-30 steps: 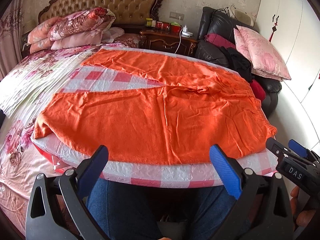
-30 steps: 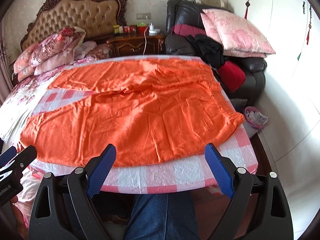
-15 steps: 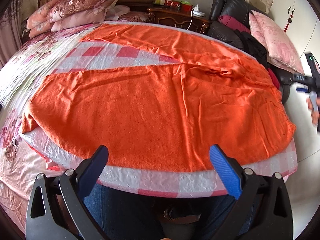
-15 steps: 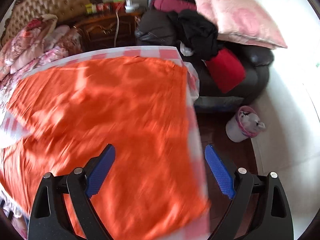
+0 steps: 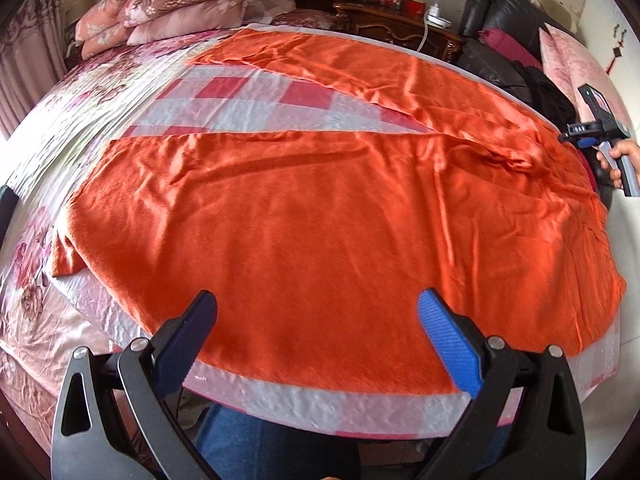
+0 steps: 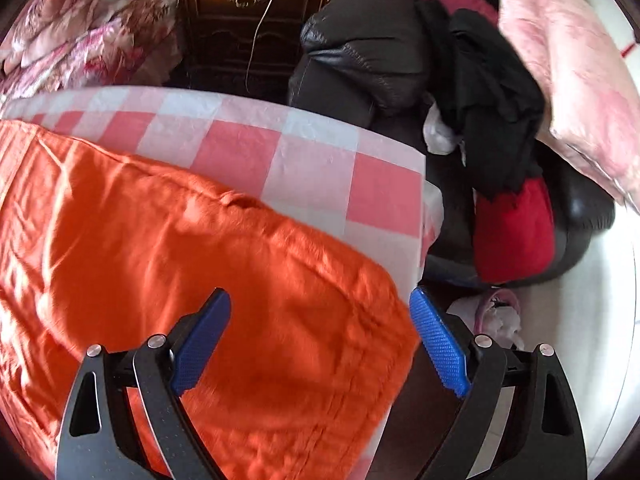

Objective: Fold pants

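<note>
Orange pants (image 5: pixel 320 208) lie spread flat on the pink-and-white checked cloth (image 5: pixel 256 100) covering the board on the bed, legs fanned in a V toward the left, waistband at the right edge; nothing folded yet by the look of it. Near leg runs along the front edge, far leg angles off toward the pillows (image 5: pixel 176 4), checked cloth showing in the wedge between them. Left gripper (image 5: pixel 316 320) sits low over the front hem of the near leg, jaws spread wide, nothing between them, not touching fabric as far as I can tell. Right gripper (image 6: pixel 320 344) is over the far waistband corner, jaws also wide apart and empty, one blue pad (image 6: pixel 438 344) just past the fabric edge, the other over the cloth; that straddle looks like a setup to pinch the corner. Right wrist view is motion-blurred, so contact is uncertain. In the left view the right tool shows at the far right, held in a hand (image 5: pixel 620 160). Likely reasoning: take the waist corner and the leg, then carry the far half over the near one. Sofa with dark clothes (image 6: pixel 492 92) and pink cushion (image 6: pixel 568 64) sits just beside that corner, so clearance is tight.
</note>
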`<state>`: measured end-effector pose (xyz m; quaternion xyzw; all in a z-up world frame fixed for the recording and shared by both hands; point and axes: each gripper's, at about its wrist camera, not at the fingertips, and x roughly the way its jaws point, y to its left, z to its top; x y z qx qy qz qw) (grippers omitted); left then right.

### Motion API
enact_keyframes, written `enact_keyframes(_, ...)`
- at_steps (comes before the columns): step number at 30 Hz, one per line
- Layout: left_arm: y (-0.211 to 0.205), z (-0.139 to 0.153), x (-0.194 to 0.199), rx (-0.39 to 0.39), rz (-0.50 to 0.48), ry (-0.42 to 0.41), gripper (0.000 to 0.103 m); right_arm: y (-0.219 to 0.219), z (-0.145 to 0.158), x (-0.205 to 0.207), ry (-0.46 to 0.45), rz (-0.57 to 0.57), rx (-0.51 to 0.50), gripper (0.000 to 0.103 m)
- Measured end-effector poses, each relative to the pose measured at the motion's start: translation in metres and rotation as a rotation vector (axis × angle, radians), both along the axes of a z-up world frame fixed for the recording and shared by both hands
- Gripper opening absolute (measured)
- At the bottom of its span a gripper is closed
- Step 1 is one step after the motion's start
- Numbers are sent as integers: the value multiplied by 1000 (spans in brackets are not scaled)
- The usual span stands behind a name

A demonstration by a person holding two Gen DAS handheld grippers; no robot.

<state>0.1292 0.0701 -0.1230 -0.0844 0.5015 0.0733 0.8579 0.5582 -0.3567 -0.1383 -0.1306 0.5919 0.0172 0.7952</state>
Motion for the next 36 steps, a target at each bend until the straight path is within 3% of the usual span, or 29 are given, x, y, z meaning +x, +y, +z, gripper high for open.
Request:
enact_keyframes(4,16,0,12,19,28,-6,100,7,-8,6,2,70,34,82)
enact_keyframes(5,19,1,16,21,30,-11,100,9,-7,5,3,88,65,64)
enact_keyframes(6,23,4,21,20,31,-19,100,12,-5,3,-2,98,72,35)
enact_keyframes(7,29,8,29,15,31,-36,100,15,-3,2,-10,98,40,24)
enact_keyframes(9,41,18,45,-10,36,-68,100,21,5,-6,-33,120,36,13)
enact_keyframes(15,121,50,133,-161,152,-148,92,33,74,-72,-226,170,190,11)
enact_keyframes(20,195,42,227,-430,233,-128,84,56,120,-158,-334,299,290,11)
enact_keyframes(24,228,16,306,-621,280,-73,76,75,141,-224,-397,406,358,11)
enact_keyframes(28,231,-11,352,-692,312,-7,66,77,149,-263,-415,420,398,11)
enact_keyframes(33,220,-31,382,-744,320,15,64,72,157,-294,-431,420,421,11)
enact_keyframes(36,222,-37,392,-790,333,19,47,65,158,-300,-432,402,436,11)
